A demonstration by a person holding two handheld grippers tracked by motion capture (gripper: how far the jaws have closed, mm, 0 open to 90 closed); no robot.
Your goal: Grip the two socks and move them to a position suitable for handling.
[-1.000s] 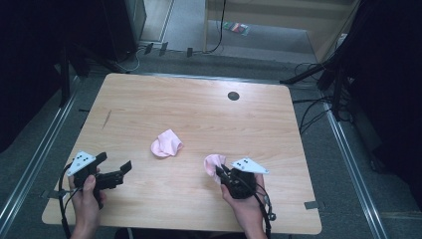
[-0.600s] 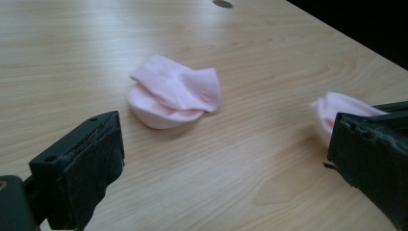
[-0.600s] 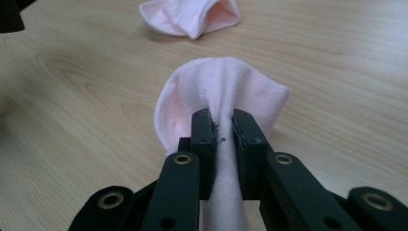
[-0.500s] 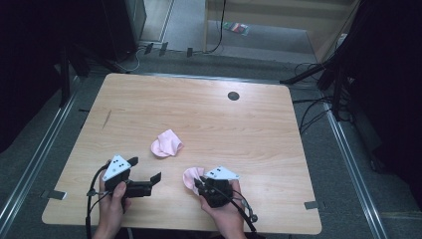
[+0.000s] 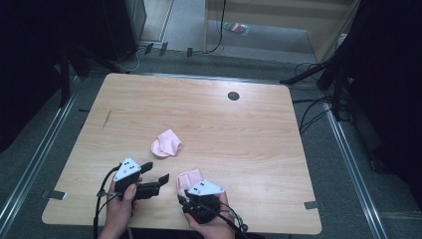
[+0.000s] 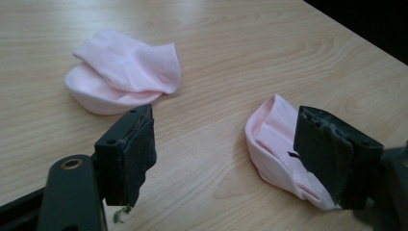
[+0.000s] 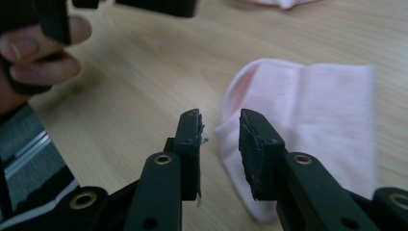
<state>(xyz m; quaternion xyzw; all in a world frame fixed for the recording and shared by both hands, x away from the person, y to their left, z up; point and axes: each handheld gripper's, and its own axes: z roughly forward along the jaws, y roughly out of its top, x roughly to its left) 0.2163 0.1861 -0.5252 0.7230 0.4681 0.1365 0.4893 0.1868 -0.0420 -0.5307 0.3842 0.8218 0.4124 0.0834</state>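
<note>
1. The right gripper (image 5: 191, 185) is resting low over the near edge of the wooden table (image 5: 259, 144), and its jaws have just been opening. In the right gripper view (image 7: 219, 127) they are standing a narrow gap apart, released, pinching nothing.
2. A pink sock (image 7: 308, 125) is lying flat on the table just beyond and to the right of the right gripper's jaw tips; its near edge is sitting just past the gap, with no pad pressing on it.
3. The left gripper (image 5: 155, 172) is hovering beside it with its jaws pointing toward that sock, and they have just been closing.
4. In the left gripper view (image 6: 226, 144) its jaws are gaping wide with bare wood between them; the same sock (image 6: 274, 144) is lying just beyond the right-hand jaw, partly hidden behind it.
5. A second pink sock (image 6: 125, 72), folded over on itself, is lying farther off, beyond the left-hand jaw and well apart from both grippers.
6. The person's left hand (image 7: 33, 53) is showing past the left-hand jaw in the right gripper view.
</note>
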